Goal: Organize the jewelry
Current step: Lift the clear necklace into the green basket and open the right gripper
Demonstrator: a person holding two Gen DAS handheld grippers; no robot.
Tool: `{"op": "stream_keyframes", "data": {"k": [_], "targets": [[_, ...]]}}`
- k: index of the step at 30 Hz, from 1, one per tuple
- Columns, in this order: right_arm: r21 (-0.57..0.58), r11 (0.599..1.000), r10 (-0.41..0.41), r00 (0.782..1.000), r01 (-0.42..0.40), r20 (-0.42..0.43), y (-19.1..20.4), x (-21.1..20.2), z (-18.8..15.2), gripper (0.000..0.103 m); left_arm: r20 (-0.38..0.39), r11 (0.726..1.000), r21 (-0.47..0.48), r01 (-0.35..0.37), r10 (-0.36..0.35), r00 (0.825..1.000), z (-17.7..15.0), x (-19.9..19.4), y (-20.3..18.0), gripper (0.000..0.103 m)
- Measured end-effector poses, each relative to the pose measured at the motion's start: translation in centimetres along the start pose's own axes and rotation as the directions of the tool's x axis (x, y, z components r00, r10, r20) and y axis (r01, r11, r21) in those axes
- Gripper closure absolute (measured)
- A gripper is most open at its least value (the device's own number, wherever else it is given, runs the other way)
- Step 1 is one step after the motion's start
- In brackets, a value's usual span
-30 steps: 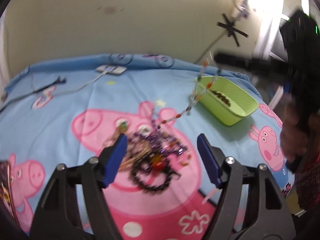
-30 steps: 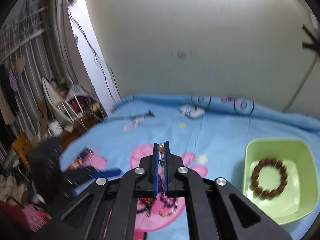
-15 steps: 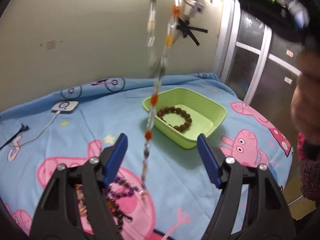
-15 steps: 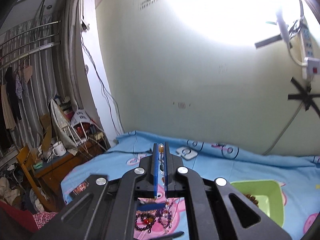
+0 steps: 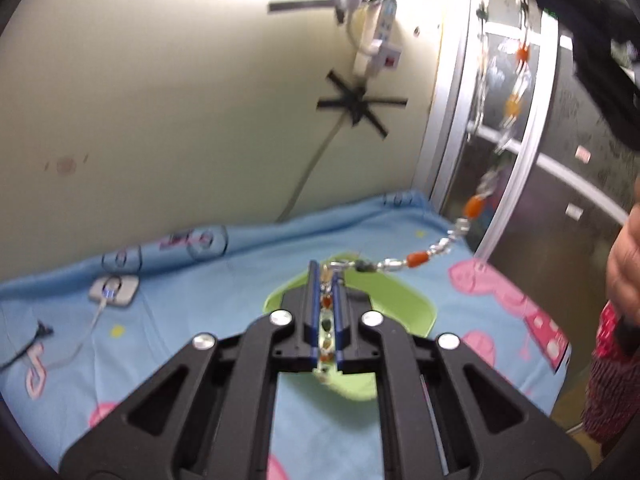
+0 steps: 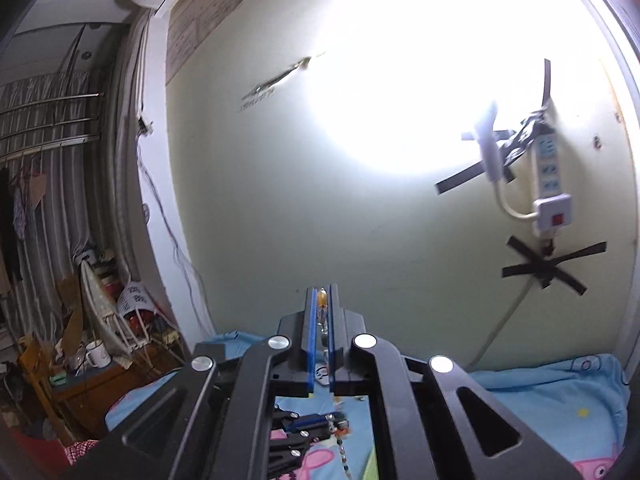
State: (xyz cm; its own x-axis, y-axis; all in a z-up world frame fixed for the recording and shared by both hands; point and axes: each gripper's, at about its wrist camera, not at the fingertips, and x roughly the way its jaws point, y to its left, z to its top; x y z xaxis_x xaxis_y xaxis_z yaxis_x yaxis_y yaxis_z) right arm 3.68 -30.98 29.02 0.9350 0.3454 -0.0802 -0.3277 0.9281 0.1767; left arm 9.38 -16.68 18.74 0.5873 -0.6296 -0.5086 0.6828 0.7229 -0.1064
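Note:
A long necklace (image 5: 416, 258) of orange, green and clear beads hangs stretched between my two grippers. My left gripper (image 5: 324, 276) is shut on its lower end, with beads showing between the blue pads, above the green tray (image 5: 400, 304). From there the strand climbs to the upper right toward the dark right gripper. In the right wrist view my right gripper (image 6: 322, 292) is shut on the necklace's (image 6: 321, 300) top end, held high and level against the wall. The left gripper (image 6: 316, 424) shows far below it.
The bed has a blue cartoon-pig sheet (image 5: 200, 320) with a white charger (image 5: 114, 290) and its cable at the left. A power strip (image 5: 380, 28) is taped to the wall. A glass door (image 5: 520, 160) and a person's hand (image 5: 624, 272) are at the right. A cluttered desk (image 6: 80, 368) stands beyond the bed.
My left gripper closed on the hanging necklace's lower end and swung from the jewellery pile to above the green tray. My right gripper rose higher, still holding the top end.

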Motion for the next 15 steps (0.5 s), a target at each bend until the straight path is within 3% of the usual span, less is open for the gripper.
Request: {"op": "stream_keyframes", "data": {"k": [7,15], "targets": [[0.058,0.996,-0.067,0.998,0.066,0.003,-4.6,-2.1,-1.1,0.103,-0.004,0.998,0.006,0.068,-0.068,0.998,2.5,2.7,-3.1,0.098],[0.126,0.979,-0.137,0.978,0.158,-0.160,-10.1,0.0,-9.4,0.103,-0.162,0.995,-0.014,0.102,-0.102,0.981,-1.5,9.2,-5.3,0.098]]}}
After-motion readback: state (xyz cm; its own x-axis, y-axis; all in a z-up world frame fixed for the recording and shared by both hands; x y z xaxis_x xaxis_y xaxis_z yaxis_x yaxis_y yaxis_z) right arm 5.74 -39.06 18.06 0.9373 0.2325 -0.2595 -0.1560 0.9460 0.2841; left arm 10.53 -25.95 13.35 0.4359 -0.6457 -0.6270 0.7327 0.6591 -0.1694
